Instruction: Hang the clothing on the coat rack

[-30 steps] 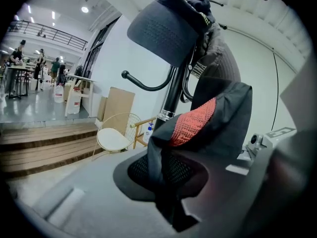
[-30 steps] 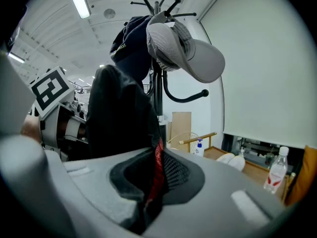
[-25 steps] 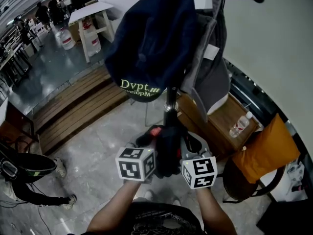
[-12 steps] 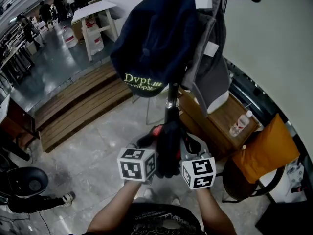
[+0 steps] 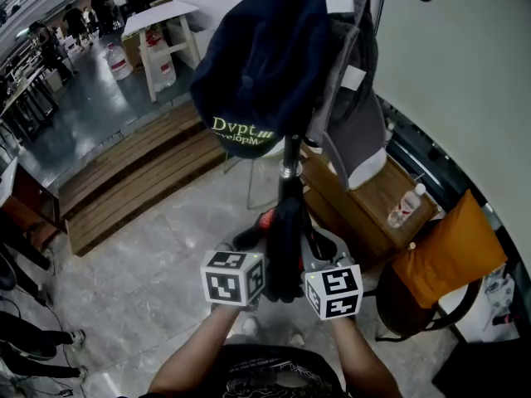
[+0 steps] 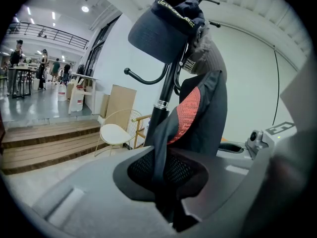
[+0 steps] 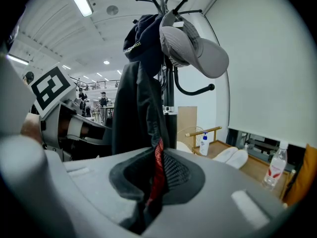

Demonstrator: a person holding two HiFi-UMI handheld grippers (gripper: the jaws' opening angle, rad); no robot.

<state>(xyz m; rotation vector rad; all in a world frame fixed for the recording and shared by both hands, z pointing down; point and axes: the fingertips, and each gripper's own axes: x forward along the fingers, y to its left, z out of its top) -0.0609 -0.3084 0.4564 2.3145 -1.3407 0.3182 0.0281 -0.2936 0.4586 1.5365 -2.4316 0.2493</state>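
Note:
In the head view, a black coat rack pole [image 5: 290, 160] rises just ahead of me. A navy cap [image 5: 261, 65] with green lettering and a grey cap [image 5: 353, 114] hang on its hooks. Low against the pole hangs a dark garment [image 5: 284, 247] with a red mesh lining, held up between both grippers. My left gripper [image 5: 264, 251] is shut on the garment's left side, and the fabric [image 6: 198, 113] bunches between its jaws [image 6: 166, 182]. My right gripper [image 5: 305, 255] is shut on the other side, with the red lining [image 7: 157, 167] pinched in its jaws [image 7: 151, 187].
To the right of the rack, a wooden bench [image 5: 365, 197] carries a water bottle [image 5: 402, 207]. A chair with an orange cushion [image 5: 448, 255] stands at the lower right. Wooden steps [image 5: 133, 181] run along the left, and a white chair [image 6: 114, 133] sits behind the pole.
Both grippers keep their hold on the garment and have barely shifted. The person at the lower left of the head view has moved mostly out of sight.

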